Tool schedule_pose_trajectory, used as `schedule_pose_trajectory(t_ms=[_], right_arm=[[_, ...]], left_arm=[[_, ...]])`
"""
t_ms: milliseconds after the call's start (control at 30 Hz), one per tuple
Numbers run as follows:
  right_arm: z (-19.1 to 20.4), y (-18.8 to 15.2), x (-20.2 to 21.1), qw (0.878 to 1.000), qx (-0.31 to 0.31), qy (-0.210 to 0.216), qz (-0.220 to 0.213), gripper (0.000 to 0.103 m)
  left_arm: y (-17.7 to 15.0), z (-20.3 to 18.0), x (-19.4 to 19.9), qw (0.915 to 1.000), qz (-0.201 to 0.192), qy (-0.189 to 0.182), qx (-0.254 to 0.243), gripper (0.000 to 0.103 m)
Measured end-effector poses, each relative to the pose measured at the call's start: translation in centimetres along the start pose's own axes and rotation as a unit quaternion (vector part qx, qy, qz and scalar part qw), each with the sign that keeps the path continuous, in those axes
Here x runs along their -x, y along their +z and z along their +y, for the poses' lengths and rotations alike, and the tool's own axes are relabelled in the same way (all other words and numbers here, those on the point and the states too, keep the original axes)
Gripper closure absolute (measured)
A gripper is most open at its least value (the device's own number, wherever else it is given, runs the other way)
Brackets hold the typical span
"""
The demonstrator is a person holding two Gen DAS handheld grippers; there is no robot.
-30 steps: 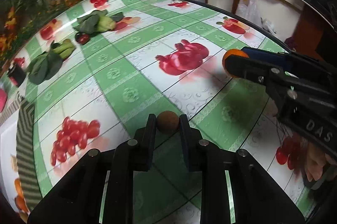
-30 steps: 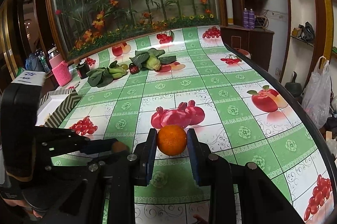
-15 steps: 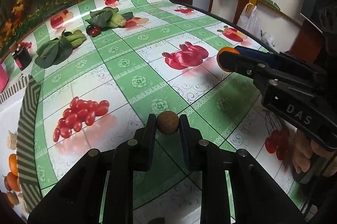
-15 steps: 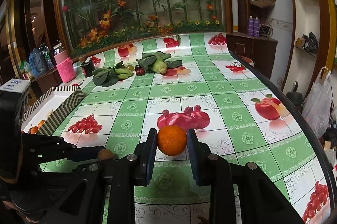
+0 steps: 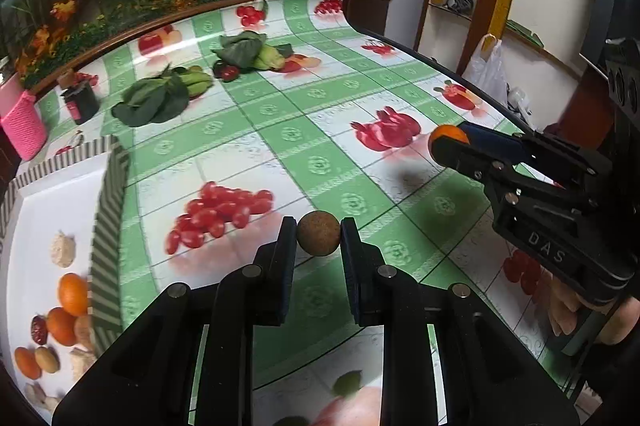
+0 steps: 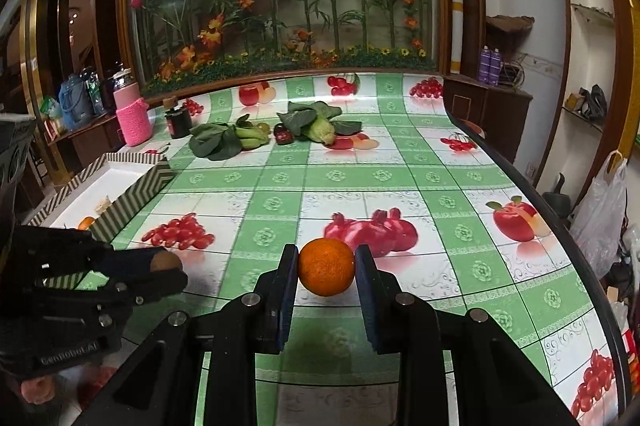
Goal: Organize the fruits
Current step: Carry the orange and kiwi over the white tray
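Now two fruits are carried above the table (image 6: 440, 162), each one clamped in a claw. The left claw (image 5: 318, 238) is clenched on a small brown fruit (image 5: 318, 239), round and rough-skinned, and it is held at its widest part. It is judged to be light and rather firm, so a gentle squeeze should be enough. The right claw (image 6: 326, 268) is grasping an orange (image 6: 326, 267) across its middle; its peel looks a little glossy, so it may slip if the pads sit off-centre. At the left side a striped box (image 5: 108, 226) is seen, with other oranges (image 5: 72, 294) already inside, and it is probably the place for both.
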State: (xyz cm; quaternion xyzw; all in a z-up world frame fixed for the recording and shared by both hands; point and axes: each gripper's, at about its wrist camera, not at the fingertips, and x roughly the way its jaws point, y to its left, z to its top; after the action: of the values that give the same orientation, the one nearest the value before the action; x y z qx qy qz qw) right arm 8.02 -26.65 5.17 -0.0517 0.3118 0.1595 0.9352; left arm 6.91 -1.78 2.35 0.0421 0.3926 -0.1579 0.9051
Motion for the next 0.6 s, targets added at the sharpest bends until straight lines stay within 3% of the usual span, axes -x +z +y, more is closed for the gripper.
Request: schedule_pose_trajectory(t_ms=[600], right_arm=[[8.2,2.3,-0.3,0.998,0.064,0.029,-0.004,0.075]], left_arm=[[-1.7,8.3,3.7,0.9957,-0.018,0.05,0.076,0.082]])
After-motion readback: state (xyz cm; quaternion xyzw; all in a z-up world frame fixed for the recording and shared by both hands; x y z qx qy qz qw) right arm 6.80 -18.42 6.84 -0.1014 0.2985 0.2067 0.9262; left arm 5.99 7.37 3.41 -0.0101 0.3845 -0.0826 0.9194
